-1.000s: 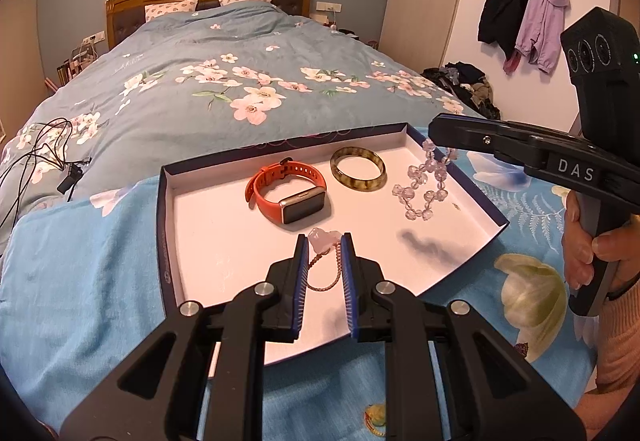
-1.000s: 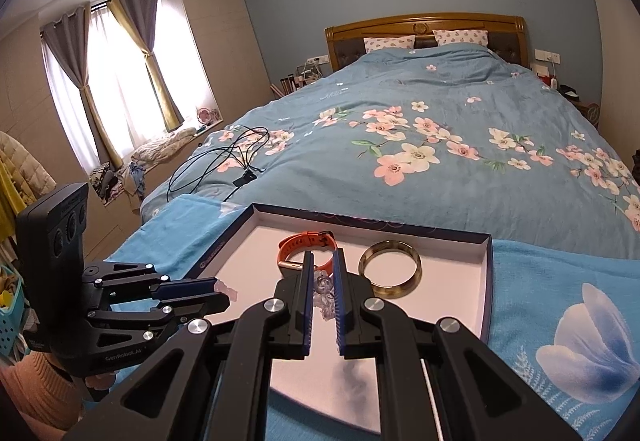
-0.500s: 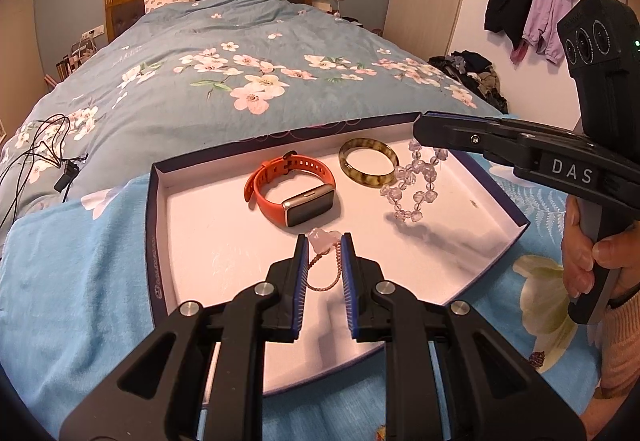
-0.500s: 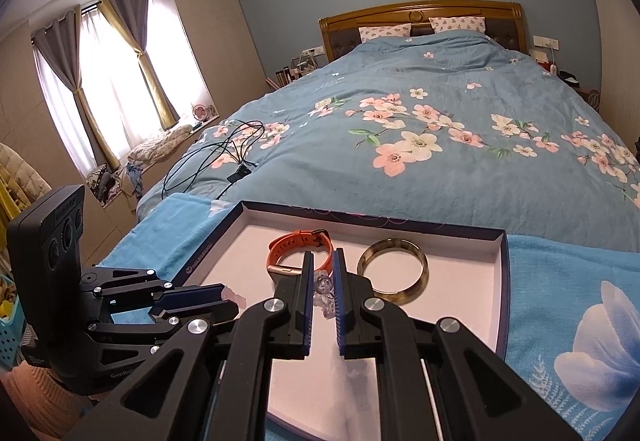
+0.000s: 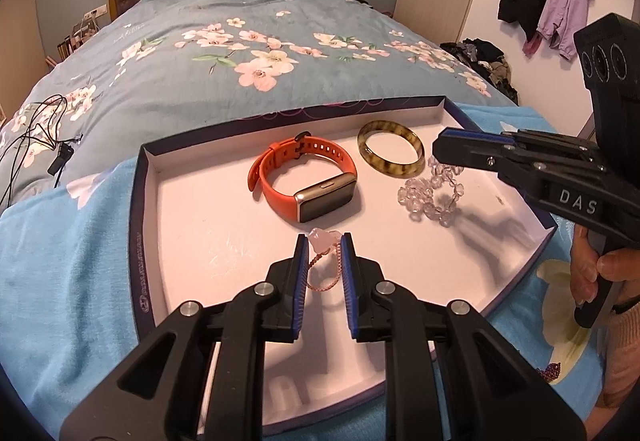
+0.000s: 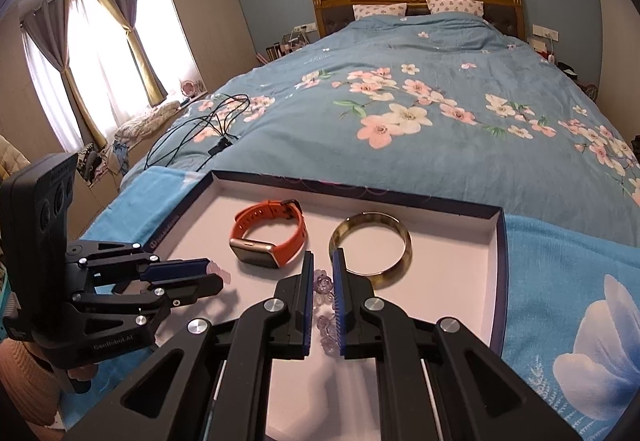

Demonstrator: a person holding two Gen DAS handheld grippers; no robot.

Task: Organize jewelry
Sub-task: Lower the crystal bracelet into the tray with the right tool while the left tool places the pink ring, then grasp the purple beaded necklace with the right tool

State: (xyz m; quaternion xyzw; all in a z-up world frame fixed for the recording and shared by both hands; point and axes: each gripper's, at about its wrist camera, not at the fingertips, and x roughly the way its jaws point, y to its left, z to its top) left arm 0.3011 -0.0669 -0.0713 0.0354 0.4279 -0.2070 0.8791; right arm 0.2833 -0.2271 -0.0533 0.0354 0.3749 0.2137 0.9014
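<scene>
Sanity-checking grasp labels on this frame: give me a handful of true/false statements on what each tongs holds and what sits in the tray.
1. The left tongs grip a pink stone pendant on a rose-gold chain. True.
2. The right tongs are empty. False: they pinch a clear crystal bead bracelet.
3. The orange-strapped smartwatch lies in the white-lined shallow box tray. True.
4. The mottled olive-green bangle hangs from the right tongs. False: it lies flat in the tray beside the watch.
5. The tray sits on a bare wooden table. False: on a light blue floral blanket.
</scene>
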